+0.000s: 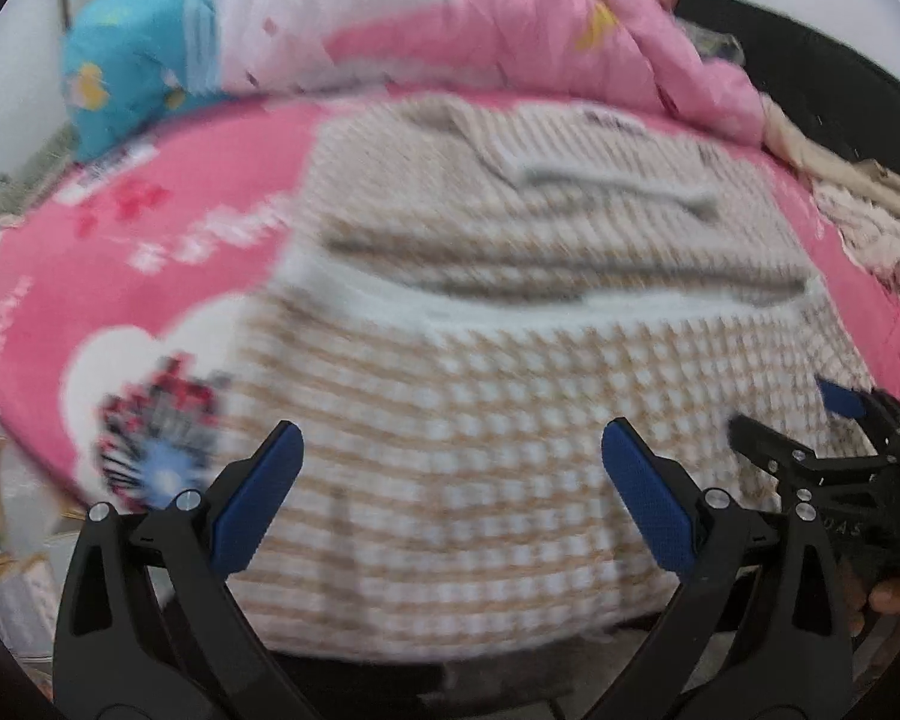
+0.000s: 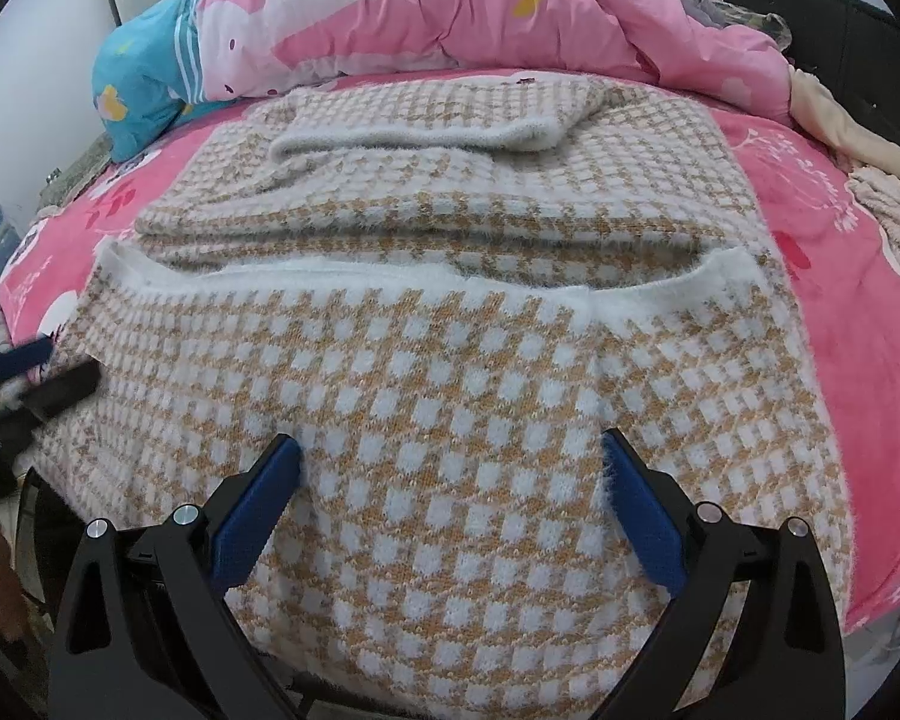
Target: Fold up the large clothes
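Fuzzy tan-and-white checked sweater (image 2: 450, 372) lies on the bed (image 2: 858, 312), its near part hanging over the near edge. We hold the left gripper (image 1: 450, 468) and right gripper (image 2: 450, 468) wide open, empty. We'd pinch both near corners evenly and lift together. White writing on the bedsheet (image 1: 168, 240) is too blurred to read.

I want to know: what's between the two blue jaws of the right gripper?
Only the checked sweater; the right gripper is open over it, seen in the right wrist view.

Sweater (image 2: 450, 360) covers bed centre — free sheet (image 2: 858, 300) at sides; quilt (image 2: 450, 18) blocks far end.
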The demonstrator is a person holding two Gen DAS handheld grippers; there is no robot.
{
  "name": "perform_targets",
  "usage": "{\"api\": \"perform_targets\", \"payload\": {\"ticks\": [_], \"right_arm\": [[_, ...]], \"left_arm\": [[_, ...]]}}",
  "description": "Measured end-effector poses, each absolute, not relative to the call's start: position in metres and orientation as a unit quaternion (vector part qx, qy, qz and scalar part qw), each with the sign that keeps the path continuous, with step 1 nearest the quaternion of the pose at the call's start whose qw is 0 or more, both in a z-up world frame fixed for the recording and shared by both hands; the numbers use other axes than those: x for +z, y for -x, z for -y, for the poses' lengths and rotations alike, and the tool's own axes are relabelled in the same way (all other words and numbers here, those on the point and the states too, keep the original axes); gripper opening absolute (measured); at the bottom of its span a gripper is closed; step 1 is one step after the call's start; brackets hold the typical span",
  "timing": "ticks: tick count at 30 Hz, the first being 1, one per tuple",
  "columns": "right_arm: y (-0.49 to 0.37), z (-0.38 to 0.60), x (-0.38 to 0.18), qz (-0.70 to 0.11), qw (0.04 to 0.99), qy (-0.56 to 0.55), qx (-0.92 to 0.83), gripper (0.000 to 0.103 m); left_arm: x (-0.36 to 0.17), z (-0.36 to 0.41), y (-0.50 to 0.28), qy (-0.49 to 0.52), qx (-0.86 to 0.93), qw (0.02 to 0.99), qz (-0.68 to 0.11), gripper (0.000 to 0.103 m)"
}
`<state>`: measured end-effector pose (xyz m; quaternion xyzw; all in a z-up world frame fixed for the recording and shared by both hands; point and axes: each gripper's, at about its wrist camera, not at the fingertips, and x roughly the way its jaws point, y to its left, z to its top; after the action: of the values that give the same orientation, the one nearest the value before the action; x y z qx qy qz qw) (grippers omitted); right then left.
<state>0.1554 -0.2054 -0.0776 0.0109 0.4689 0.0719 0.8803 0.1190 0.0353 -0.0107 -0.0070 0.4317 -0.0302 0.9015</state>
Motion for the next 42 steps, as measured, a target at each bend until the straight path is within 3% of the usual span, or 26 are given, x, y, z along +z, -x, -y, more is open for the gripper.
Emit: {"api": "perform_targets", "payload": {"ticks": [13,16,18,30,36,42], "right_arm": [[-0.155,0.203,-0.078,-0.470,0.880,-0.011,0.070,0.095],[-0.155,0.203,-0.078,-0.470,0.880,-0.011,0.070,0.095],[-0.155,0.203,-0.078,-0.470,0.880,-0.011,0.070,0.095],[-0.156,0.202,-0.079,-0.470,0.880,-0.011,0.070,0.095],[-0.156,0.202,-0.079,-0.470,0.880,-0.011,0.070,0.095],[-0.156,0.202,-0.080,-0.470,0.880,-0.011,0.070,0.095]], "left_arm": [[-0.016,-0.110,-0.116,0.085,-0.055,0.923,-0.372,0.096],[-0.024,-0.110,-0.127,0.102,-0.070,0.918,-0.378,0.086],[-0.030,-0.109,-0.137,0.103,-0.074,0.913,-0.387,0.073],[-0.043,-0.119,-0.173,0.138,-0.113,0.894,-0.411,0.047],[-0.036,-0.119,-0.164,0.154,-0.171,0.883,-0.409,0.046],[-0.053,-0.116,-0.173,0.119,-0.120,0.869,-0.465,0.046]]}}
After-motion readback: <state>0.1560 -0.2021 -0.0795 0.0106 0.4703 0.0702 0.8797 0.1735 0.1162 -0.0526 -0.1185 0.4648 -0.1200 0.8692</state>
